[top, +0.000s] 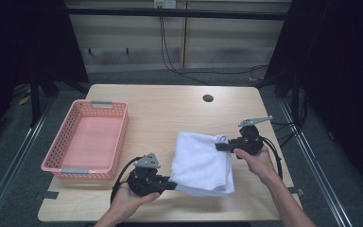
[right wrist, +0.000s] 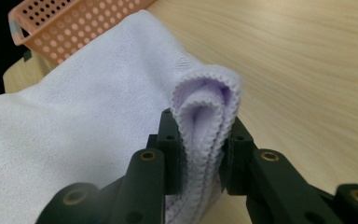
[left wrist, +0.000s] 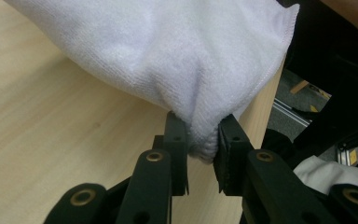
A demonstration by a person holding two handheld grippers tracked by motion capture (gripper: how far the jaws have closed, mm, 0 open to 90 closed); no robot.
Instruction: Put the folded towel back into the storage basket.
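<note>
High view: left gripper [top: 171, 184] pinches the white towel's [top: 201, 163] near left corner; right gripper [top: 219, 146] clamps its far right corner.
Gripper views: bunched hems between jaws.
Far left: pink basket [top: 87, 139].
Hidden: towel's underside.

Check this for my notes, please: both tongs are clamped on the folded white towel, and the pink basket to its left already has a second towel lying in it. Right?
Not quite. The pink basket is empty in the high view. The rest stands: the left tongs and right tongs each pinch the folded white towel.
</note>
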